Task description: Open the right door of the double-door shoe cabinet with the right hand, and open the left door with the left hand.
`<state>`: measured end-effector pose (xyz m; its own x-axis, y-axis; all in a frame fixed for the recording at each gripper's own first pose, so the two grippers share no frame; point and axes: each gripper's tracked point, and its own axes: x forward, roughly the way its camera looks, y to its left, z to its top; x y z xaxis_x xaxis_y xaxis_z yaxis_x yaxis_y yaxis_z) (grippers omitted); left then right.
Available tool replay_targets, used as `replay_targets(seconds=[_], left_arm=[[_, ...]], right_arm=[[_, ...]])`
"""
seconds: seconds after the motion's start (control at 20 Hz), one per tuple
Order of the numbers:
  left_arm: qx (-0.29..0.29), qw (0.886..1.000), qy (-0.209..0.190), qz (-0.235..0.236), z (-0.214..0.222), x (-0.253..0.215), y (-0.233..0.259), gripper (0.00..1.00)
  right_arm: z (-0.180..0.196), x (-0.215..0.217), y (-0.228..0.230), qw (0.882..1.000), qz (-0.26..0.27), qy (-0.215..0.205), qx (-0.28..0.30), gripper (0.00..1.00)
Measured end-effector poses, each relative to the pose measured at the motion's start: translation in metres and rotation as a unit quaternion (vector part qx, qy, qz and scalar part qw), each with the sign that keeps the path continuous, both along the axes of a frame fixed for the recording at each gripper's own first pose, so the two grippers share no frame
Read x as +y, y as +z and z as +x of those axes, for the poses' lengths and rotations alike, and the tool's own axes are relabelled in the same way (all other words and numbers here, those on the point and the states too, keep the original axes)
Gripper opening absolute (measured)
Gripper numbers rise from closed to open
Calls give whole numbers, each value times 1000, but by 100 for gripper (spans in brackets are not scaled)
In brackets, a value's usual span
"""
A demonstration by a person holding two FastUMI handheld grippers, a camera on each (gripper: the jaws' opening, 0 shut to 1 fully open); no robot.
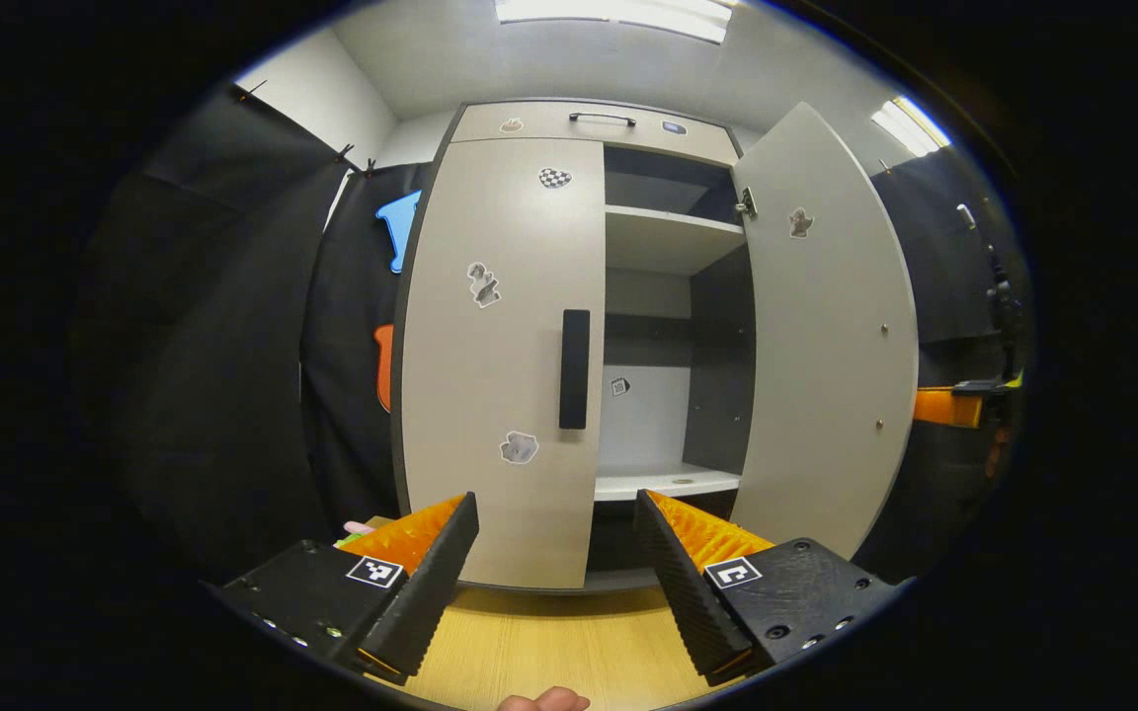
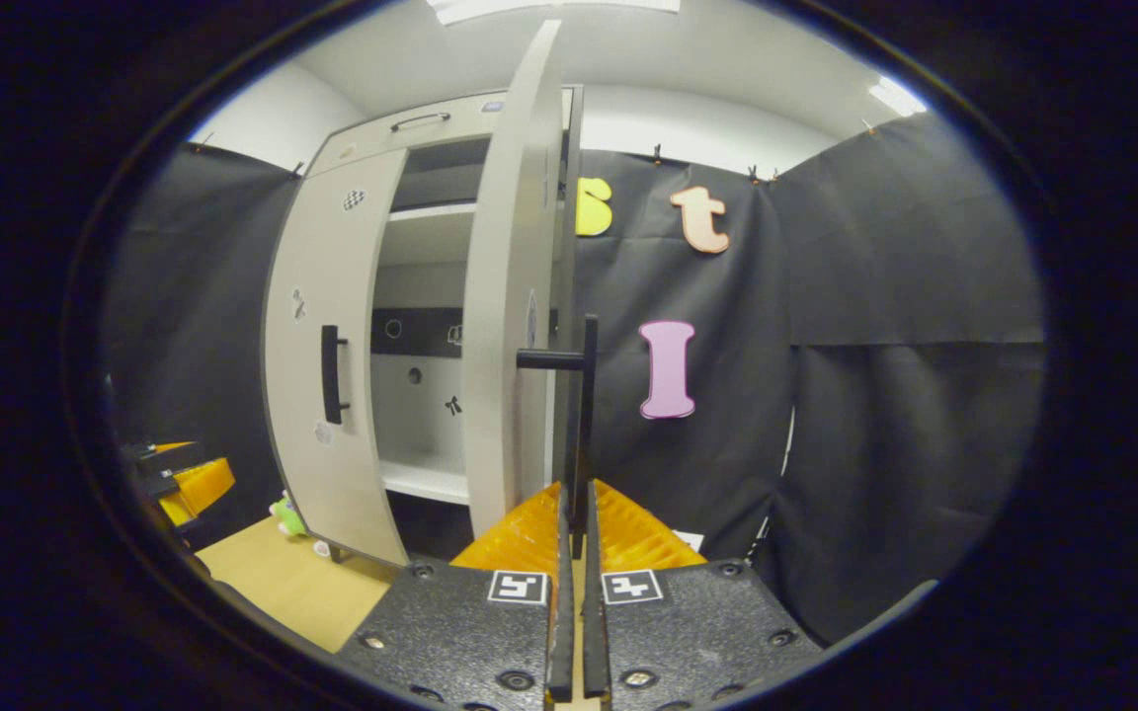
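Here, a pale grey double-door shoe cabinet (image 1: 569,123) is standing on a light wooden floor (image 1: 549,647) inside a booth with black cloth walls. Its right door (image 1: 821,336) is standing swung open, showing white shelves (image 1: 673,237) and a dark inner side panel. Its left door (image 1: 500,355) is sitting closed, with a black vertical handle (image 1: 575,368) near its inner edge and small stickers (image 1: 482,284) scattered over its front.

In the left gripper view, the left gripper (image 1: 557,538) is hovering level in front of the closed left door, pointing just below its handle, with its fingers spread wide and touching nothing. A fingertip of the holding hand (image 1: 544,701) is peeking in at the bottom edge.

In the right gripper view, the right gripper (image 2: 575,533) is pointing straight at the edge of the open right door (image 2: 510,326), its fingers pressed narrow on the lower end of that door's black bar handle (image 2: 584,415). The left gripper (image 2: 179,479) is showing low at the far left, near the closed left door (image 2: 332,346).
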<state>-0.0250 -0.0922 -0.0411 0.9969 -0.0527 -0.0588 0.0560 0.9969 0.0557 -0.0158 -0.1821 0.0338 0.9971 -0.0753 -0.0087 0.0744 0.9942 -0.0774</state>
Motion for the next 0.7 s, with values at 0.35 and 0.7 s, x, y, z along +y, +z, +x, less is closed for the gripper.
replay_targets(seconds=[0.35, 0.7], left_arm=[[14, 998, -44, -39, 5, -21, -11, 95], [-13, 997, -61, -34, 8, -28, 5, 95]], right_arm=[[-45, 38, 7, 995, -10, 3, -102, 34], [-41, 67, -9, 995, -26, 31, -88, 91]])
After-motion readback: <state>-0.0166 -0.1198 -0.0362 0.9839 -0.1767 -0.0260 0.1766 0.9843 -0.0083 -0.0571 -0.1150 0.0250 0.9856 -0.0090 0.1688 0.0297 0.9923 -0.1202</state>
